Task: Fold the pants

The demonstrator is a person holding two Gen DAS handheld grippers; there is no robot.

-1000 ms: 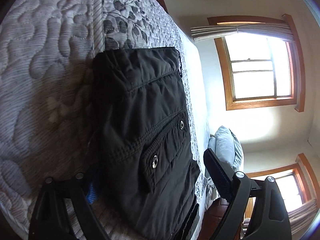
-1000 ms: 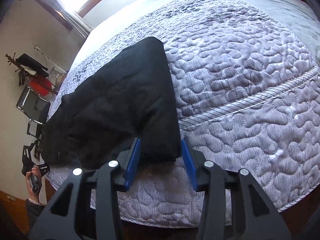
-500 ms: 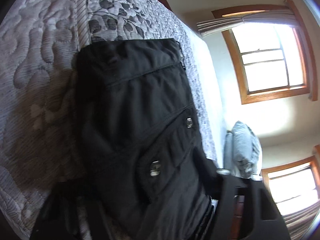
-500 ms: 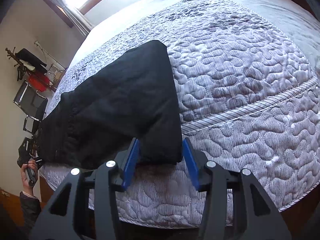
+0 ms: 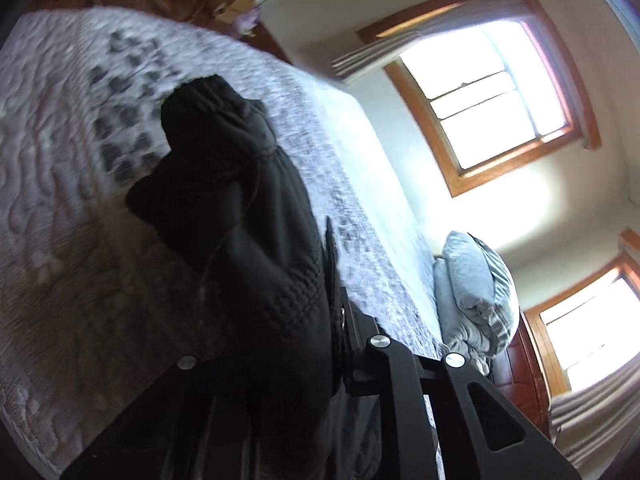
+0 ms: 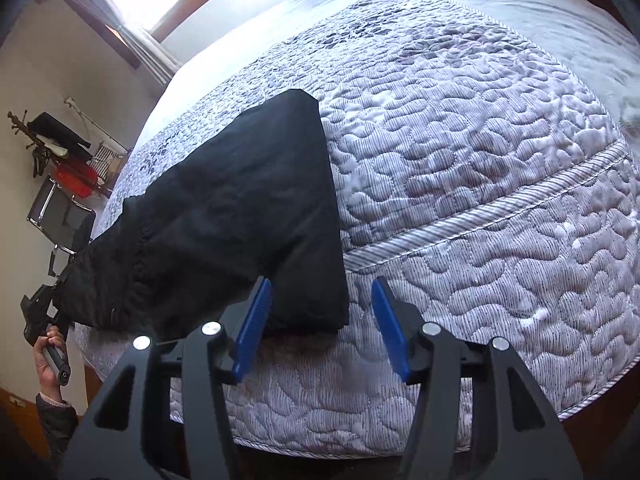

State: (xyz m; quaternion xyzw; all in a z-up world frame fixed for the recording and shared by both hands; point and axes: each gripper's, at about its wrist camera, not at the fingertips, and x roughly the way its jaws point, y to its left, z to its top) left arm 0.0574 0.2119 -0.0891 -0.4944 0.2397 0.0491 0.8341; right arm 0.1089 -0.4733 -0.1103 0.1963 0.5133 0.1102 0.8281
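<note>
Black pants (image 6: 240, 220) lie folded on a grey quilted bedspread (image 6: 460, 160). My right gripper (image 6: 320, 320) is open, its blue pads on either side of the near corner of the pants, and it does not hold them. In the left wrist view my left gripper (image 5: 320, 340) is shut on the waist end of the pants (image 5: 248, 240) and lifts it, so the cloth bunches and hangs over the left finger. The left gripper (image 6: 40, 316) also shows at the far left of the right wrist view, in a hand.
The bed's front edge (image 6: 360, 440) runs just under my right gripper. A blue-grey pillow (image 5: 476, 292) lies at the head of the bed. Two bright windows (image 5: 492, 100) are on the wall. A chair and red clutter (image 6: 68, 184) stand beside the bed.
My left gripper has closed on the waist end and raised it, so the flat pants now bunch up. My right gripper has opened wider and sits slightly back from the corner.
</note>
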